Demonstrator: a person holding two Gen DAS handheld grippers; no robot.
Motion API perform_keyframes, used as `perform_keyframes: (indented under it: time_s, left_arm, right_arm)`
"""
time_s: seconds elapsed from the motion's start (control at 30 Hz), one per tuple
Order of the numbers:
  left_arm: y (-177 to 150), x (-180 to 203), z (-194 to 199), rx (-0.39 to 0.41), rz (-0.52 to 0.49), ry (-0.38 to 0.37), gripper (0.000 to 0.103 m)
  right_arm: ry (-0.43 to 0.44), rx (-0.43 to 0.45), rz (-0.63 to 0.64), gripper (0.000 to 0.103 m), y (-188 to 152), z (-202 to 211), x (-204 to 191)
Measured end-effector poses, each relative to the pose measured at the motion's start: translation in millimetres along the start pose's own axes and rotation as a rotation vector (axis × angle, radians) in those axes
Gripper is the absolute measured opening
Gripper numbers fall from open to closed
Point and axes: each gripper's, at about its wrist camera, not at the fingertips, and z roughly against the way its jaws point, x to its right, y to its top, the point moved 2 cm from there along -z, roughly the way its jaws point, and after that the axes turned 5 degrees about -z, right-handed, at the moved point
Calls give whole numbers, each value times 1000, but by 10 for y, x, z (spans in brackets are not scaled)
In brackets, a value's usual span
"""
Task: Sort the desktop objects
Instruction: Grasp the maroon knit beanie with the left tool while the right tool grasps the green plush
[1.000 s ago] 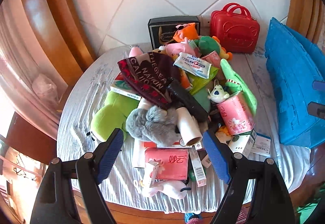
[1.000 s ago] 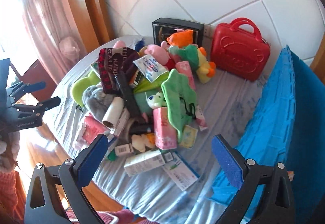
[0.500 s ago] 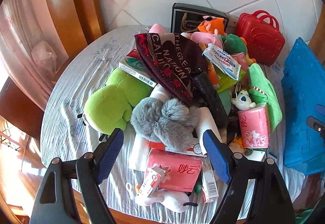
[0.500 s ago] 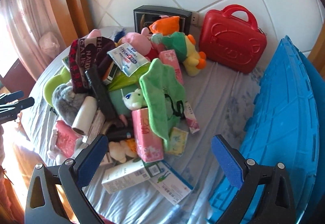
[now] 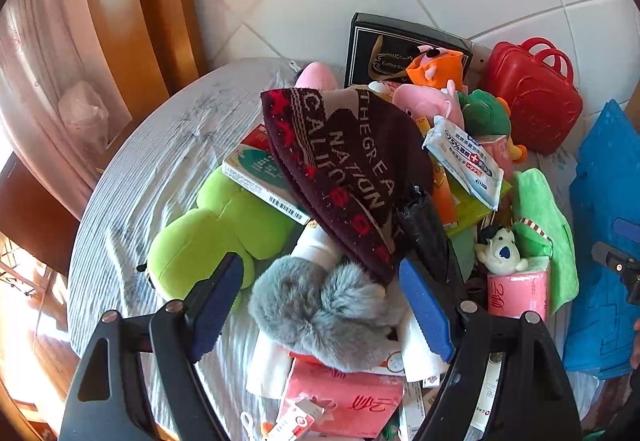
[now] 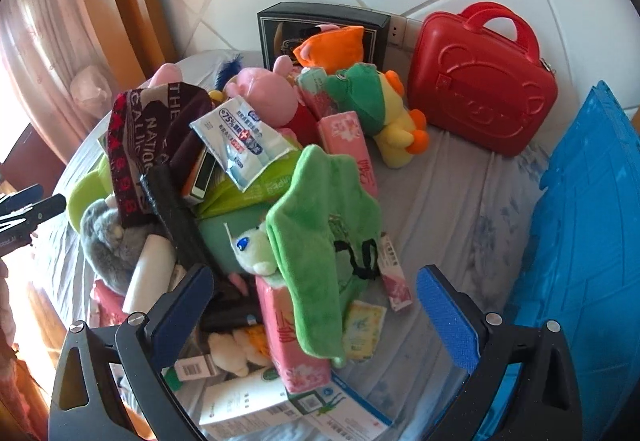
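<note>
Two claws hang released over a heaped desk.
Left claw (image 5: pixel 320 301) brackets the grey furry plush (image 5: pixel 320 317), soft and light, best pinched mid-body; right claw (image 6: pixel 316 315) straddles the limp green cloth (image 6: pixel 320 225), both untouched.

Round table (image 5: pixel 132 177) draped in a wrinkled, pale grey-blue striped cloth (image 6: pixel 460 201), pushed up to a white tiled wall. Heaped across the middle: a lime-green plush (image 5: pixel 216 241) resting straight on the cloth at the left, a pink tissue pack (image 5: pixel 344 401) and white medicine boxes (image 6: pixel 256 409) along the near edge, a small yellow sachet (image 6: pixel 364 329) beside them. Toward the wall, standing on the cloth: a black box (image 6: pixel 320 25) and a red toy suitcase (image 6: pixel 480 97); along the right side, a blue folded crate (image 6: pixel 588 225).
</note>
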Motion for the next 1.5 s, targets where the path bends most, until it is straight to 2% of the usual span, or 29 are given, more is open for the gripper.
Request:
perform_keyframes:
  time_s: [0.1, 0.23, 0.37, 0.5, 0.57, 0.67, 0.77, 0.83, 0.87, 0.9, 0.93, 0.97, 1.0, 1.13, 1.17, 1.2, 1.23, 1.33, 1.5]
  left_arm:
    - [179, -55, -174, 10, -27, 14, 80]
    - [386, -106, -460, 12, -57, 15, 80]
    - [505, -131, -806, -19, -74, 12, 80]
    - [452, -69, -1103, -68, -74, -56, 80]
    - [395, 12, -1239, -96, -98, -67, 70]
    - [325, 74, -1430, -149, -82, -116, 69]
    - [288, 132, -1503, -162, -92, -122, 69]
    - [278, 162, -1519, -169, -99, -132, 69]
    - [276, 168, -1512, -165, -101, -130, 68]
    - [275, 172, -1497, -157, -105, -130, 61]
    - [271, 175, -1478, -149, -108, -120, 56]
    - [266, 172, -1460, -141, -105, -118, 55]
    - [258, 165, -1439, -132, -98, -118, 54]
    - [229, 120, -1299, -82, -79, -96, 50]
    - [222, 100, -1238, -66, -74, -90, 41]
    - [227, 75, -1174, -41, -71, -85, 20]
    - [241, 51, -1086, -12, -69, -77, 9]
    - [301, -8, -873, 51, -83, -56, 9]
    - [403, -158, -691, 103, -96, -26, 9]
  right_arm:
    - [-32, 12, -29, 103, 98, -29, 13]
    - [-50, -33, -85, 103, 85, -250, 79]
    - [-77, -86, -149, 103, 12, -514, 137]
    - [-94, -106, -186, 103, -51, -693, 171]
    - [-105, -106, -205, 103, -72, -775, 190]
    - [-118, -95, -229, 102, -87, -849, 231]
    - [-111, -101, -242, 86, -95, -909, 271]
    - [-106, -116, -245, 80, -96, -958, 291]
    - [-105, -121, -245, 70, -94, -981, 296]
    - [-103, -124, -245, 52, -97, -997, 298]
    - [-106, -128, -244, 42, -101, -1014, 301]
    - [-103, -135, -240, 27, -104, -1036, 295]
    - [-89, -144, -232, 18, -107, -1056, 286]
    - [-96, -127, -195, 12, -105, -1044, 227]
    - [-98, -115, -188, 12, -92, -1026, 213]
    - [-110, -102, -180, 11, -79, -1000, 201]
    - [-121, -88, -175, 11, -63, -981, 191]
    - [-142, -43, -165, 10, -10, -858, 178]
    - [-170, 46, -146, 10, 108, -605, 144]
